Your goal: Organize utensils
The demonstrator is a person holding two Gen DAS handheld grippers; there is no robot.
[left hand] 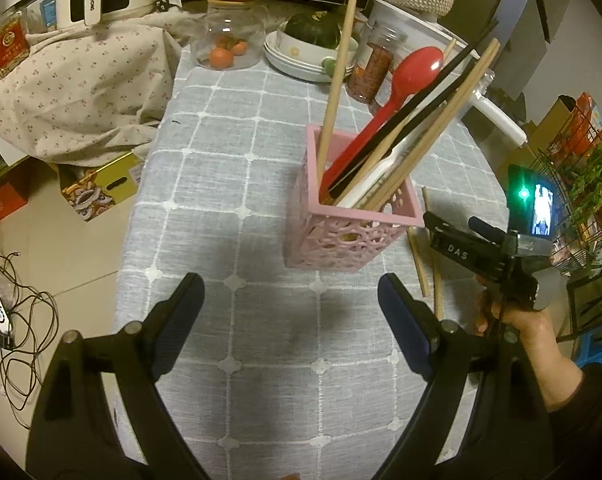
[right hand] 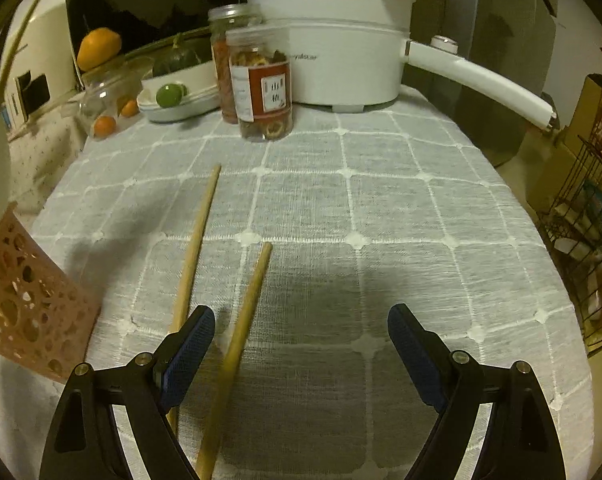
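A pink perforated holder (left hand: pixel 353 224) stands on the grey checked tablecloth and holds a red spoon (left hand: pixel 397 92), black chopsticks (left hand: pixel 433 92), a white utensil (left hand: pixel 375 182) and several wooden chopsticks (left hand: pixel 335 80). My left gripper (left hand: pixel 291 292) is open and empty, just in front of the holder. Two wooden chopsticks (right hand: pixel 199 236) (right hand: pixel 245 312) lie on the cloth right of the holder (right hand: pixel 25 300). My right gripper (right hand: pixel 301 324) is open and low over them; one chopstick lies between its fingers, the other passes under the left finger (right hand: pixel 189 348). The right gripper also shows in the left wrist view (left hand: pixel 453 240).
At the table's far end stand a white electric pot with a long handle (right hand: pixel 341 60), two jars of dried food (right hand: pixel 261 88), white dishes with a squash (left hand: pixel 313 48) and a glass jar topped by an orange (left hand: pixel 229 36). A wire rack (right hand: pixel 593 208) stands right of the table.
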